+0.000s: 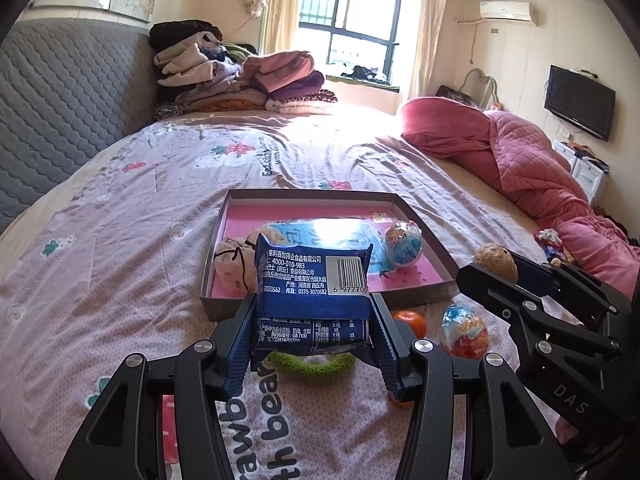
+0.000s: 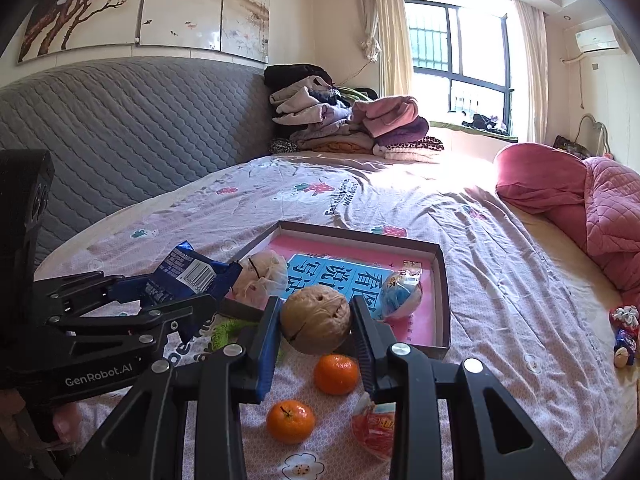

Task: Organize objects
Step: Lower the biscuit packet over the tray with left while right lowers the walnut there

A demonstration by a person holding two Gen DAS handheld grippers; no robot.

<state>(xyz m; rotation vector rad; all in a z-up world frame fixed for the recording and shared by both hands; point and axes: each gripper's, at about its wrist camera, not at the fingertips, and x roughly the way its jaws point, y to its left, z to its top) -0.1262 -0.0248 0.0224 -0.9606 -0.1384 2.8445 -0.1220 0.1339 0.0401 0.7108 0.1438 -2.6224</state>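
1. The step in hand looks like the carry: both grippers hold something above the bed and point toward the shallow cardboard box (image 1: 424,236) with the pink lining, which sits mid-frame in both views.
2. The left gripper (image 1: 312,320) has its jaws clamped on a blue snack packet (image 1: 310,276), held upright at the lower centre of the left wrist view, just short of the box's near wall.
3. The right gripper (image 2: 316,340) has its jaws closed on a walnut (image 2: 315,318), at the centre of the right wrist view, over the box's near edge.
4. Already in the box: a small drawstring pouch (image 1: 232,268) at its left side and a foil-wrapped egg (image 1: 403,244) at its right.
5. Not yet sorted, on the sheet in the lower part of the right wrist view: two tangerines (image 2: 336,374), a second foil-wrapped egg in red (image 2: 376,428), and a green knitted ring (image 1: 312,366) under the packet.
6. Next, I judge, each load must clear the near wall, come over a bare part of the pink lining, then be let go low, so the walnut does not roll.
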